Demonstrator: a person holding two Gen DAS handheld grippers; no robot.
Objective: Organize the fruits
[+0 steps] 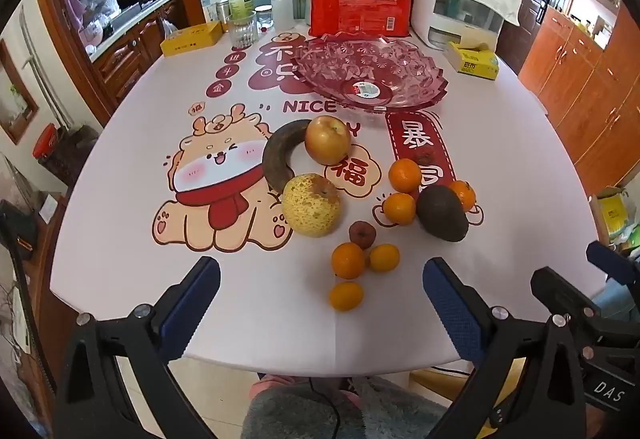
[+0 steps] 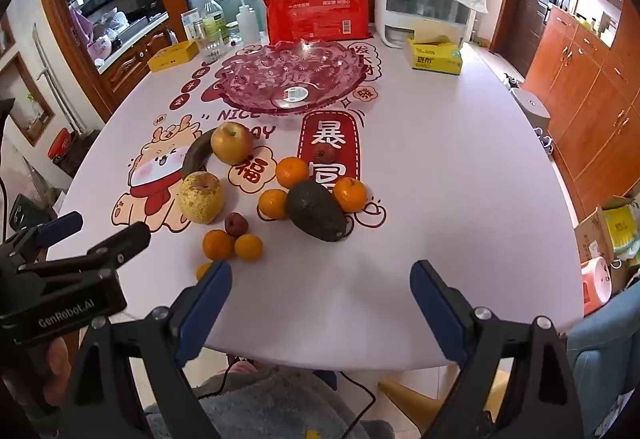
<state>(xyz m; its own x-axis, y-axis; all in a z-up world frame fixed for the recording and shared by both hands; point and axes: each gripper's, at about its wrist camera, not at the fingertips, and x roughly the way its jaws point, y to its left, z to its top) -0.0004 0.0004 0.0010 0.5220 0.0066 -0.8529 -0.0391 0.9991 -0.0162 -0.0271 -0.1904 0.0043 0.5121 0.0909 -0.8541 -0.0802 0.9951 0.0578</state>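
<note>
Both grippers hover over the near edge of the worktop (image 1: 120,239), low in each frame: the left gripper (image 1: 320,303) and right gripper (image 2: 320,299) have their blue fingers (image 2: 208,303) spread wide, holding nothing. The fruit lies loose mid-frame: an apple (image 1: 328,139), a speckled pear (image 1: 311,205), a dark avocado (image 1: 442,213), several oranges (image 1: 348,259) and what may be a blackened banana (image 1: 280,155). Beyond them, upper centre, sits the pink glass bowl (image 1: 400,57).

The left tool (image 1: 320,303) and right tool (image 2: 320,303) hover side by side, jaws spread wide.
</note>
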